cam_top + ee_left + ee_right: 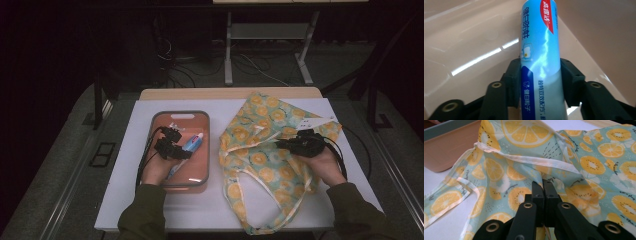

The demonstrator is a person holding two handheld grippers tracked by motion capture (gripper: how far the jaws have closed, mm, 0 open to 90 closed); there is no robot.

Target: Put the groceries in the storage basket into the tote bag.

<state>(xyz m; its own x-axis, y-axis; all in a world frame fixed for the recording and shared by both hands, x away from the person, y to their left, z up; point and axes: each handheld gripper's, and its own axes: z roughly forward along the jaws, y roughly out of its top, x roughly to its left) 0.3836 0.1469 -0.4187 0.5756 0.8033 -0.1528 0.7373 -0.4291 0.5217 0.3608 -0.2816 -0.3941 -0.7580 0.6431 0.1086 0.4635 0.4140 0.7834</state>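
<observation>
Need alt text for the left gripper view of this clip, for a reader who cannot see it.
A blue toothpaste tube with white Chinese lettering and a red patch near its top stands clamped between the left gripper's two black fingers. Behind it is the glossy pinkish inside of a plastic bin, streaked with light reflections.

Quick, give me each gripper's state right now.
Left gripper: closed on the blue toothpaste tube, inside the pink bin.
Right gripper: closed, pinching the fruit-print cloth bag.
</observation>
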